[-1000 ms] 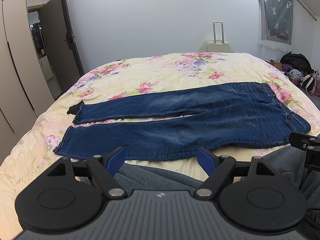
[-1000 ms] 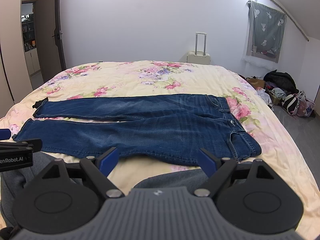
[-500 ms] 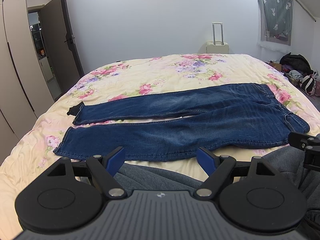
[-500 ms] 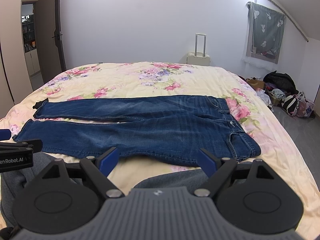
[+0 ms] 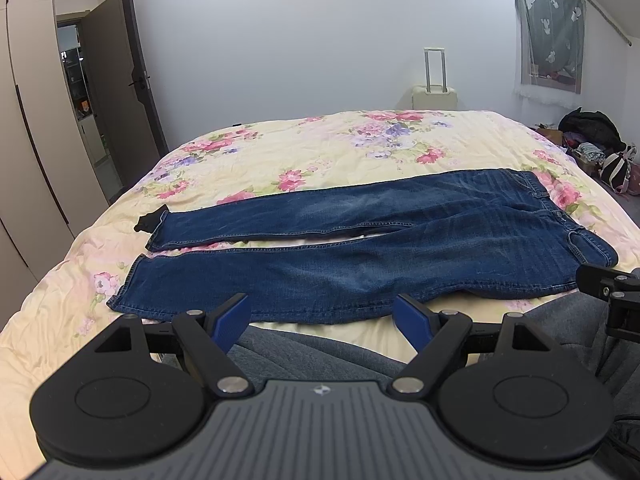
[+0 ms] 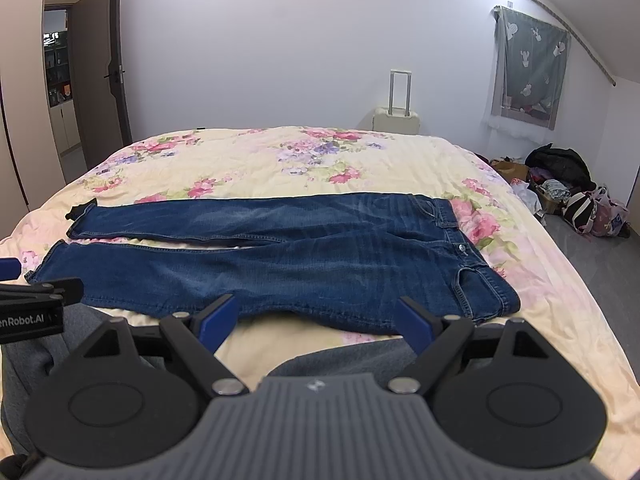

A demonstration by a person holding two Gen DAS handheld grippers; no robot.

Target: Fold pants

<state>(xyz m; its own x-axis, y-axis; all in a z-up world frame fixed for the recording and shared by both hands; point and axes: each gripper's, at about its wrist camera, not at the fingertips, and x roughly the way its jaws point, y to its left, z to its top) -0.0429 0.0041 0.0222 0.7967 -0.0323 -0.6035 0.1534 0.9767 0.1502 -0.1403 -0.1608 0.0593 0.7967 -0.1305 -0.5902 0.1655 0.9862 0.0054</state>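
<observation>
- We hold both claws low at the near edge of the bed (image 5: 360, 144), and the pants (image 5: 360, 256) lie flat on the flowered cover just ahead of them, unfolded, both legs stretched out.
- Left claw (image 5: 322, 316): fingers spread wide, nothing between them. Right claw (image 6: 316, 318): likewise spread and empty.
- The relation that matters, in our judgement: the pants run crosswise to both claws, long axis left to right, hems off to the left and waistband (image 6: 464, 252) to the right. The nearer leg's long edge lies just beyond the blue fingertips (image 5: 230, 314).
- The left claw sits nearer the hems (image 5: 124, 288); the right claw sits nearer the waistband. That split would suit a lengthwise first fold, each claw pinching its own end of one leg, though we cannot say which edge will be taken.
- The legs lie slightly apart, a strip of cover showing between them towards the hems.
- What the left view gives us alone: the right claw's black body at the far right edge, beside the waistband corner, and the hems seen closer.
- What the right view gives us alone: the waistband button and pocket opening clearly, the bed's right edge with floor beyond, and the left claw's body at the far left.
- Grey cloth (image 6: 340, 360) fills the space under both claws.
- A suitcase (image 5: 435, 94) stands by the far wall in both views.
</observation>
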